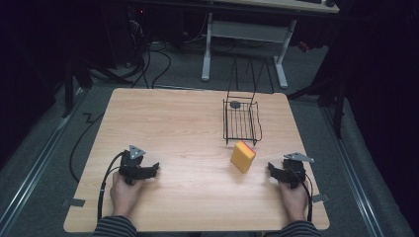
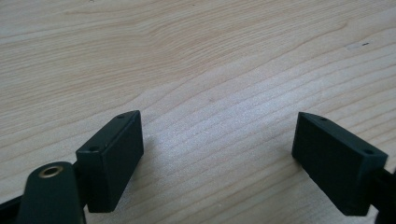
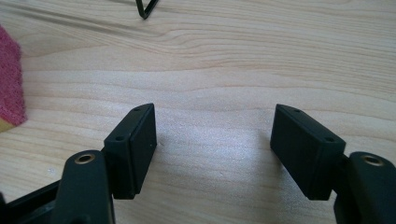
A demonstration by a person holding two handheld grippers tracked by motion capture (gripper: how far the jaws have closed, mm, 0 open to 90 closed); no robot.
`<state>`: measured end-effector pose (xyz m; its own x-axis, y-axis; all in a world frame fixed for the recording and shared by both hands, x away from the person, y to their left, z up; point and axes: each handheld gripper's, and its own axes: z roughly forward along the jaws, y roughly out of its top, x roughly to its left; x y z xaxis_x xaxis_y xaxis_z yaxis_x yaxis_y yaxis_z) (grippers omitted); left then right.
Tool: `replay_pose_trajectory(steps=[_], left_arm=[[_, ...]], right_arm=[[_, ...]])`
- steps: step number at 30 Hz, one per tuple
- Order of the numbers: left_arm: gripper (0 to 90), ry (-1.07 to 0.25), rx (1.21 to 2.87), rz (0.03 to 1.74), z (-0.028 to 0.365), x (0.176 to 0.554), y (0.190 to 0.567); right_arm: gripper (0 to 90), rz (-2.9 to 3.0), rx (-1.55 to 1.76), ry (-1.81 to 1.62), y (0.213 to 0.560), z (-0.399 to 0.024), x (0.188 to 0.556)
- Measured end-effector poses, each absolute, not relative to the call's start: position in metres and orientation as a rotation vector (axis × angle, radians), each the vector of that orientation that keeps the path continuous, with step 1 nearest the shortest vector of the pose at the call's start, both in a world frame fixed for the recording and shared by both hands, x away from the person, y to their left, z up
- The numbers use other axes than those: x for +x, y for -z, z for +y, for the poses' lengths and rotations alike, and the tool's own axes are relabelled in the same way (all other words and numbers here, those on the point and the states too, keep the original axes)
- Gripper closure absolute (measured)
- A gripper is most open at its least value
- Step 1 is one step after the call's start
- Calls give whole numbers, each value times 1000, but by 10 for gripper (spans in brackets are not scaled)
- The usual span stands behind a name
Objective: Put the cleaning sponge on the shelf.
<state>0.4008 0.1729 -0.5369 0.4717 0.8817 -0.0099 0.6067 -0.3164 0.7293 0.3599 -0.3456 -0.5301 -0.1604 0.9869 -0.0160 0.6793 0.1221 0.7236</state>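
A yellow sponge [image 1: 243,156] with a red scouring side lies on the wooden table [image 1: 188,128], just in front of a black wire basket [image 1: 241,121]. The sponge's red edge [image 3: 10,81] shows at the left of the right gripper view. My right gripper [image 1: 271,168] rests on the table to the sponge's right, open, nothing between its jaws [image 3: 214,142]. My left gripper [image 1: 156,168] sits at the front left, far from the sponge, open over bare wood [image 2: 219,149].
A small dark round object [image 1: 235,104] lies at the back of the wire basket. A corner of the basket's wire [image 3: 147,8] shows at the top of the right gripper view. Beyond the table stands a white-legged desk [image 1: 247,29] with cables on the floor.
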Motion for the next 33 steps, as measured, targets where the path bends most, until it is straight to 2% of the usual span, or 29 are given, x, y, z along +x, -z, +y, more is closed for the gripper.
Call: replay_pose_trajectory(steps=[21,33], left_arm=[[171,-518,2045,1229,173,401,537],[173,-517,2044,1229,173,401,537]], right_arm=[[330,1889,1625,-798,530,-346,358],[368,1820,1627,-987,512,-354,346]])
